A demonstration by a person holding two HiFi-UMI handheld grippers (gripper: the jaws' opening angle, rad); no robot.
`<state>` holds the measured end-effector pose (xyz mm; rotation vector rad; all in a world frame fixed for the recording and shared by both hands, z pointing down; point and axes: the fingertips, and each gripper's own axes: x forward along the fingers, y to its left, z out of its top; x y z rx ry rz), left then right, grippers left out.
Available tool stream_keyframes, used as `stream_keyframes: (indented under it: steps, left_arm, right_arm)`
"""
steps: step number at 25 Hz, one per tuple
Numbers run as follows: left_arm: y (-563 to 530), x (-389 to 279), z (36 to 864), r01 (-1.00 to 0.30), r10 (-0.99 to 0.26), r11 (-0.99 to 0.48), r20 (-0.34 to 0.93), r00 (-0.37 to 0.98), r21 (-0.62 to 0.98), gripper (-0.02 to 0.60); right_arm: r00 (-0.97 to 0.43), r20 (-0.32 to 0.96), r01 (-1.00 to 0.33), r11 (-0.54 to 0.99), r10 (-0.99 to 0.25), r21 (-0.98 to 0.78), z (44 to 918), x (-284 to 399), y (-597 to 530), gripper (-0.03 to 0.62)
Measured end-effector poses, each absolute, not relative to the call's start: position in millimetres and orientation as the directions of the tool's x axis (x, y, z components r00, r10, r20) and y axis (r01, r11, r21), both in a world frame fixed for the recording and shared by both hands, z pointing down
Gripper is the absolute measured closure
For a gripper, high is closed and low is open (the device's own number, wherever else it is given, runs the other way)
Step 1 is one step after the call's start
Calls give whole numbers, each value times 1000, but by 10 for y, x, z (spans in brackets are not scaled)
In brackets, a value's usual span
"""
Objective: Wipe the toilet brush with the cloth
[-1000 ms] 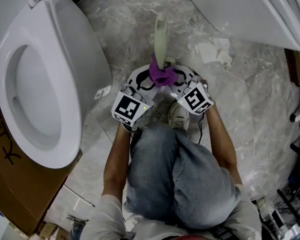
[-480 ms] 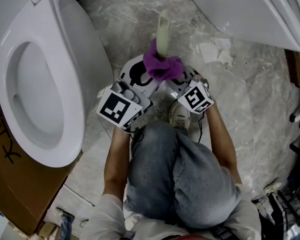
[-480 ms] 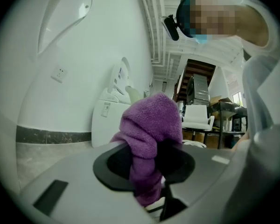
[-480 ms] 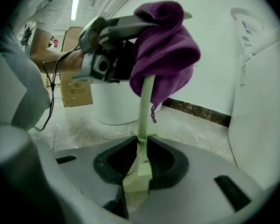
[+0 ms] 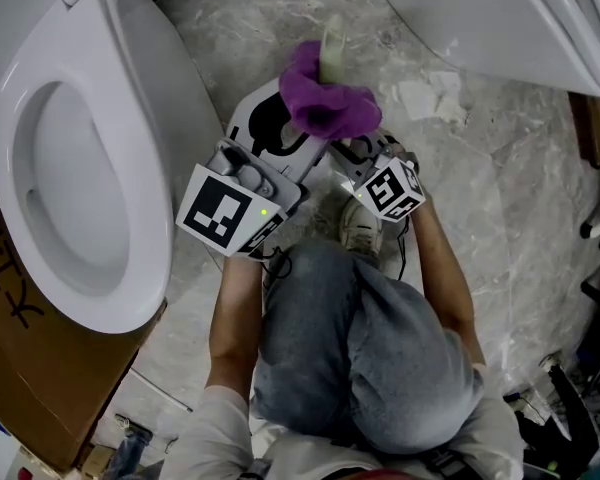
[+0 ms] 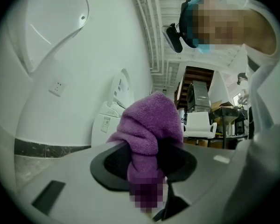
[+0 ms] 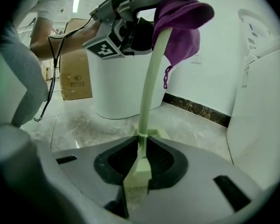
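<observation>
Toilet brush [image 5: 331, 46]: pale green, handle up, low over the marble floor just right of the toilet [image 5: 130, 88]. Lower end sits in my R gripper [image 7: 140, 166]; top end is under the purple cloth [image 5: 326, 104].

Step in hand, as I judge it: wipe stroke along the handle, cloth now at the upper end.

To do it well:
- keep the cloth wrapped round the shaft, not just draped on one side
- run L along the shaft's own line; any sideways pull will bend the thin handle
- hold R steady as the anchor so the brush doesn't twist in the pinch
- turn the cloth to a fresh face for the next pass

L gripper [image 5: 298, 138]: jaws nearly together, pinching a bunched fold of cloth. Can't tell if the handle itself is inside that pinch.

R gripper: jaws part-way apart and just been closing. The brush's flat lower end is between them, pads tight on both sides.
</observation>
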<state>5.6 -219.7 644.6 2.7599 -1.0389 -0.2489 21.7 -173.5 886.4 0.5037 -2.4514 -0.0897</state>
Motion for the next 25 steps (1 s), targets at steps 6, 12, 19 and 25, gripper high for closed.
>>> stream_keyframes:
  steps: [6, 12, 19, 25]
  left_arm:
    - [-2109, 77, 6697, -635, -653, -747, -38, 756, 199, 426]
    - [-1939, 152, 7213, -635, -635, -752, 63, 770, 179, 451]
    - [-1844, 211, 7778, -619, -600, -769, 154, 785, 160, 456]
    - [-1819, 256, 8116, -619, -584, -773, 226, 780, 138, 457]
  right_arm:
    - [-726, 574, -333, 924, -378, 188, 8867, 210, -1736, 540]
    - [-730, 572, -329, 926, -373, 185, 8865, 216, -1727, 540]
    - [-730, 572, -327, 926, -373, 187, 8865, 214, -1736, 540]
    - [-728, 575, -324, 927, -373, 191, 8869, 212, -1735, 540]
